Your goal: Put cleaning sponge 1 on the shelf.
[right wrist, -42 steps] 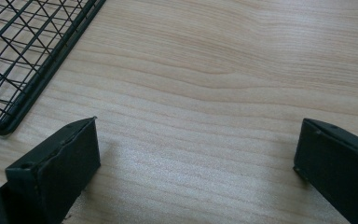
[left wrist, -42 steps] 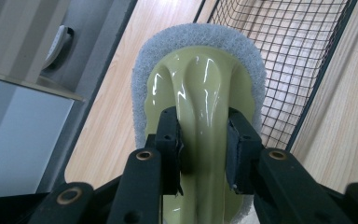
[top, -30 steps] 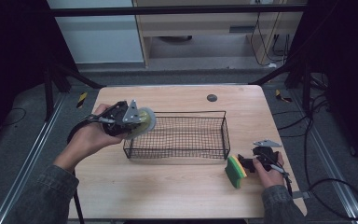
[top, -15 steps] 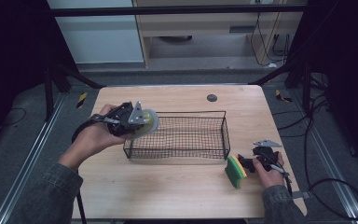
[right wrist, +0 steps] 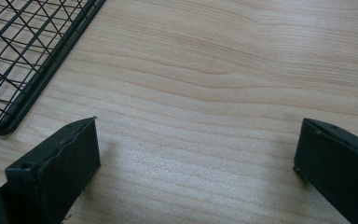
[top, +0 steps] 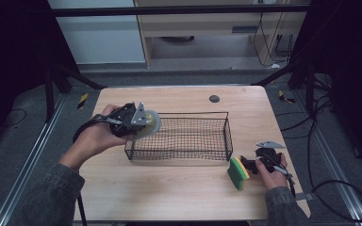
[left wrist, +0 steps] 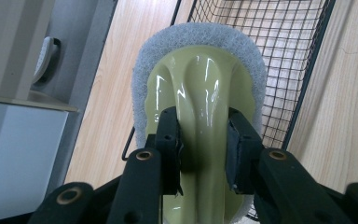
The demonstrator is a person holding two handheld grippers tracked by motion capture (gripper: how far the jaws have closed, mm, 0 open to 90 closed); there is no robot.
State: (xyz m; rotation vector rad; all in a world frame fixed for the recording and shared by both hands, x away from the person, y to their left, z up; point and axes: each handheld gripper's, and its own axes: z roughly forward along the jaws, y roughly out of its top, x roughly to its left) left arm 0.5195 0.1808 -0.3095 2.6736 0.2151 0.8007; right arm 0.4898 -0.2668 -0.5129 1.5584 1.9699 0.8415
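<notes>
— Item one, left side?

— Left gripper (top: pixel 143 123), held in a hand above the near-left of the bench (top: pixel 179 197). Its jaws are clamped on the glossy olive handle of a scrubbing pad (left wrist: pixel 200 88), white mesh pad facing away, pads pressing the handle from both sides. The pad hangs over the left end of the wire basket (top: pixel 181 136), at the rim, clear of the basket floor.

— The basket itself?

— Black wire, rectangular, standing mid-bench, long side running left to right.

— Item two, right side?

— Right gripper (top: pixel 245 165), low at the near-right of the bench, pointing left. In the right gripper view its jaws stand wide apart with bare wood between them; nothing is pinched. A corner of the basket shows at that view's upper left.

— And what lies ahead of it?

— A sponge (top: pixel 238 173), green and yellow, on edge on the bench just beside the jaw tips, near the basket's near-right corner. Whether the tips touch it, I cannot tell.

— Anything else on the bench?

— A small dark round disc (top: pixel 214 98) at the far edge, well apart from everything.
</notes>
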